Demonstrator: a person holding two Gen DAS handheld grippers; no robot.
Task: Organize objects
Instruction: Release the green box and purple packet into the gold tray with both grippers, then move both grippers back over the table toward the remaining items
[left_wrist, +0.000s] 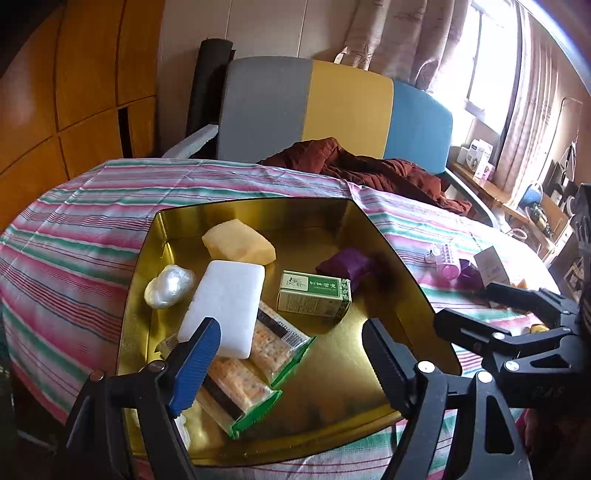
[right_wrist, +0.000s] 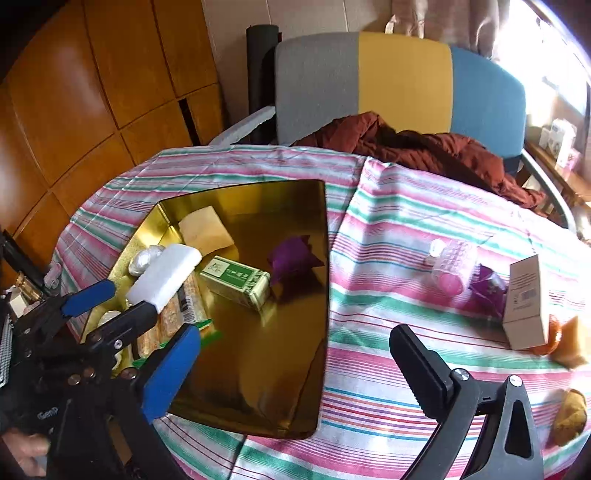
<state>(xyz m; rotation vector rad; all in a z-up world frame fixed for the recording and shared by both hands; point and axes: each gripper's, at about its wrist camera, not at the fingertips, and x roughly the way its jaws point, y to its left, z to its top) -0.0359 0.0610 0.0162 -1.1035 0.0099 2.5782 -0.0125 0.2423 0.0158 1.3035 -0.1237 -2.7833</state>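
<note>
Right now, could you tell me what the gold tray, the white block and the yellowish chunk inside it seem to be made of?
The gold tray looks like thin metal with a glossy finish: its walls mirror the things inside. The white block seems to be matte foam or a sponge eraser, with no shine and softly rounded edges. The yellowish chunk looks like a porous sponge, dull and roughly cut, though that is uncertain.

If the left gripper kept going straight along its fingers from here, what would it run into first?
Most likely the green box lying in the gold tray. The left gripper is open above the tray floor, and the box sits between its fingers' lines ahead. Depth is uncertain, so it could touch the tray floor first.
</note>
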